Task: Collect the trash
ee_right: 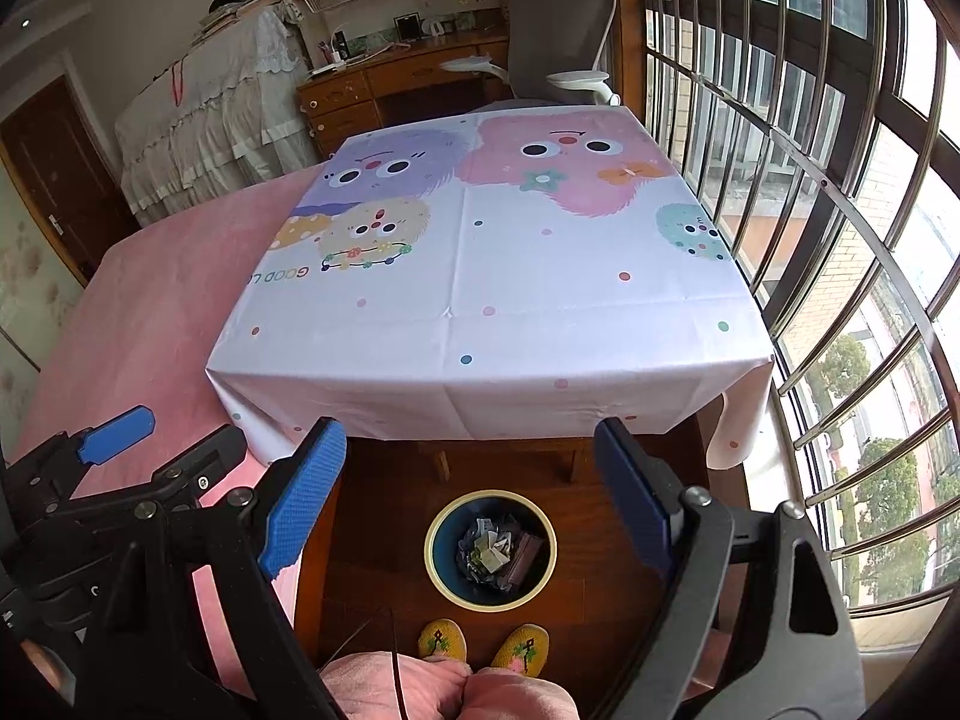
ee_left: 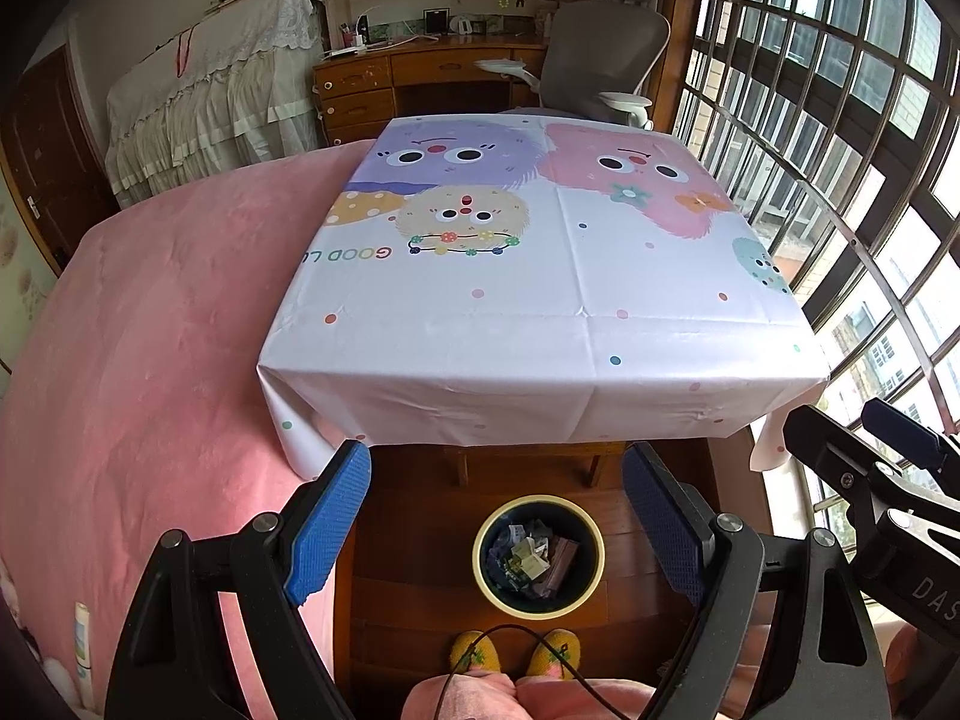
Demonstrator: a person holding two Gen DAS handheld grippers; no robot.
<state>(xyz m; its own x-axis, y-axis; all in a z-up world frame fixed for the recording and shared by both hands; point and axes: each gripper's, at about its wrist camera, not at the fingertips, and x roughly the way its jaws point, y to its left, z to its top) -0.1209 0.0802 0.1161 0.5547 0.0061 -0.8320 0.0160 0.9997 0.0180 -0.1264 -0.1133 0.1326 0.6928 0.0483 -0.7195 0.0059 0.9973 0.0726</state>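
A round bin (ee_left: 594,546) (ee_right: 434,546) with a cream rim and dark blue inside stands on the wooden floor before the table. Crumpled paper and wrappers, the trash (ee_left: 531,558) (ee_right: 492,552), lie inside it. My left gripper (ee_left: 498,516) hangs open above the bin, nothing between its blue pads. My right gripper (ee_right: 468,492) is open too and holds nothing. The right gripper shows at the right edge of the left wrist view (ee_left: 888,468), the left gripper at the left edge of the right wrist view (ee_right: 120,468). The table (ee_left: 540,300) (ee_right: 480,300) wears a cartoon-monster cloth with nothing on it.
A pink bed (ee_left: 150,330) (ee_right: 138,312) lies along the table's left. A barred window (ee_left: 840,150) (ee_right: 810,180) runs along the right. Behind the table are a grey office chair (ee_left: 600,54) and a wooden desk (ee_left: 420,72). A person's yellow slippers (ee_left: 516,654) (ee_right: 480,648) stand near the bin.
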